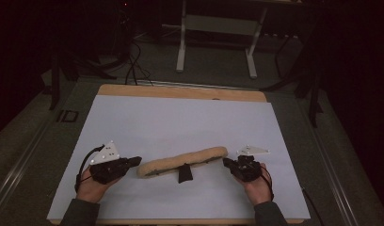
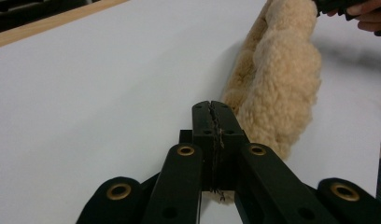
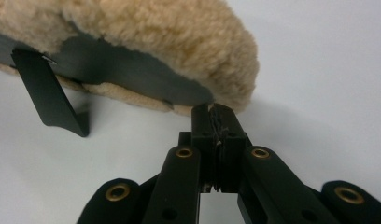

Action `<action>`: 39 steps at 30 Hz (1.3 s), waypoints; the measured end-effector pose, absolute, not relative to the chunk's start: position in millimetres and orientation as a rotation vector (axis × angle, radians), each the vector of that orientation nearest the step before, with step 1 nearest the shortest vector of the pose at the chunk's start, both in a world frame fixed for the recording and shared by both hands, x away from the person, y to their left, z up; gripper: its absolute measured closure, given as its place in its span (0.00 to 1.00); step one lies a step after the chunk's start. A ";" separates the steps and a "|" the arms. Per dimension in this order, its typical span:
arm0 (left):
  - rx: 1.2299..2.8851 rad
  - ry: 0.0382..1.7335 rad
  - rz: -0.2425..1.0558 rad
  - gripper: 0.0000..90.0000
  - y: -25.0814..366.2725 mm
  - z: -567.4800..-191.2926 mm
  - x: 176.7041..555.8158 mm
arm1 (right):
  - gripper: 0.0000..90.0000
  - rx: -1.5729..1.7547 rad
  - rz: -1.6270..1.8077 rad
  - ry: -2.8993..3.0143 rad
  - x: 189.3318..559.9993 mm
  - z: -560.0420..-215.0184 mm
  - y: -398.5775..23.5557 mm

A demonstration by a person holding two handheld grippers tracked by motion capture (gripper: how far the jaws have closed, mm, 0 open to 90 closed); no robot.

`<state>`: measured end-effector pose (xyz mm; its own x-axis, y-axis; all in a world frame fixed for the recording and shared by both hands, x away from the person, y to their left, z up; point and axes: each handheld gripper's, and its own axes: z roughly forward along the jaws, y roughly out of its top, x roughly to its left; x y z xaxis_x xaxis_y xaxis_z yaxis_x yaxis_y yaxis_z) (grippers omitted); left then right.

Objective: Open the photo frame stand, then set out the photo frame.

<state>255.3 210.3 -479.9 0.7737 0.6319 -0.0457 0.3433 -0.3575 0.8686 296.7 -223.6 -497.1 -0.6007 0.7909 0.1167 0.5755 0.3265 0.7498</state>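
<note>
**Both claws pinched at the ends of a fleecy pad**

Left claw (image 1: 135, 161) sits clenched at the near-left end of the long tan fleece pad (image 1: 183, 161), its two black jaws pressed flat together. In the left gripper view a thin frayed thread or strip shows in the seam between them, so the claw (image 2: 212, 108) seems to nip an edge of the pad (image 2: 277, 88), though I cannot tell for sure that it holds it. Right claw (image 1: 226, 162) is clenched too, its tip meeting the other end of the pad; in the right gripper view the jaws are shut with the claw (image 3: 213, 110) right at the pad's dark underside edge (image 3: 132, 65), and whether it grips the fabric I cannot tell.

Lying across the front middle of the table, the pad runs slantwise from lower left to upper right, fleece side up. A short black strap (image 1: 184, 173) hangs from its near side about halfway along and rests on the white sheet (image 1: 180, 122) that covers the table. A bare wooden strip (image 1: 180, 91) of table shows at the far edge. Beyond it, on the dark floor, stand the white legs of a frame (image 1: 217, 42) and some black cables (image 1: 132, 66).
</note>
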 end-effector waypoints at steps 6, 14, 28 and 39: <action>1.985 0.743 0.379 1.00 210.7 -484.4 252.1 | 0.96 1.213 1.156 2.332 296.0 -498.6 -219.8; 1.993 0.739 0.392 1.00 211.4 -486.3 243.5 | 0.96 1.219 1.183 2.324 295.8 -497.3 -217.2; 1.990 0.743 0.381 1.00 211.5 -489.8 239.8 | 0.98 1.198 1.170 2.355 297.3 -502.2 -201.5; 1.997 0.740 0.392 1.00 209.7 -489.9 237.2 | 0.99 1.198 1.158 2.379 301.2 -507.9 -187.8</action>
